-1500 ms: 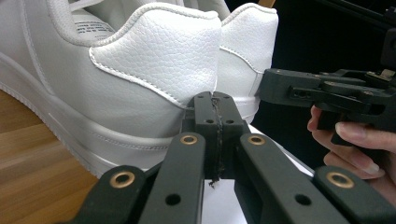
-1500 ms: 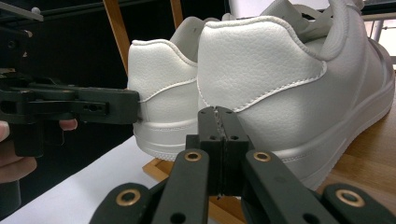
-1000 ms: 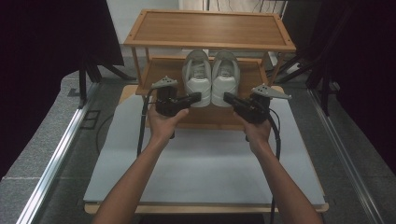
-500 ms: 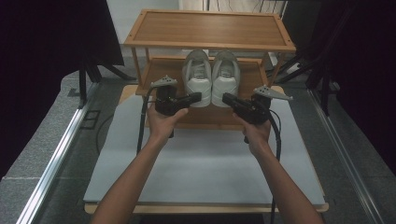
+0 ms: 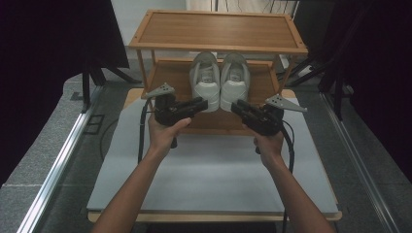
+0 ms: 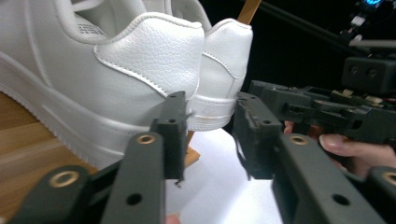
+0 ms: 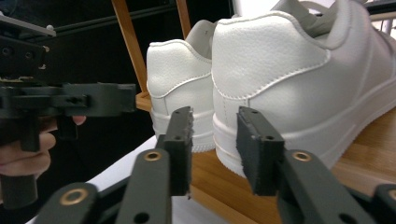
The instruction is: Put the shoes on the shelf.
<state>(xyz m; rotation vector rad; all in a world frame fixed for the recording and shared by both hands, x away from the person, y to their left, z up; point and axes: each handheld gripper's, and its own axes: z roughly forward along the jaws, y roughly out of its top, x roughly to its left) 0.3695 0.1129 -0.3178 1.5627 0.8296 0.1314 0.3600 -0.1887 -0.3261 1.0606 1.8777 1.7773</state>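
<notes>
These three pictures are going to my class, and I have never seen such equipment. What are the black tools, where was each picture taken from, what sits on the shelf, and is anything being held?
A person holds a black two-jaw tool in each hand: the left hand-held gripper and the right hand-held gripper. One camera looks down from above the table. The other two ride on the grippers and look along their own jaws. On the lower board of a wooden rack stands a pair of white sneakers, heels toward the person. Nothing is held: both grippers' jaws have just been opening and stand apart with nothing between them, just short of the heels.
</notes>
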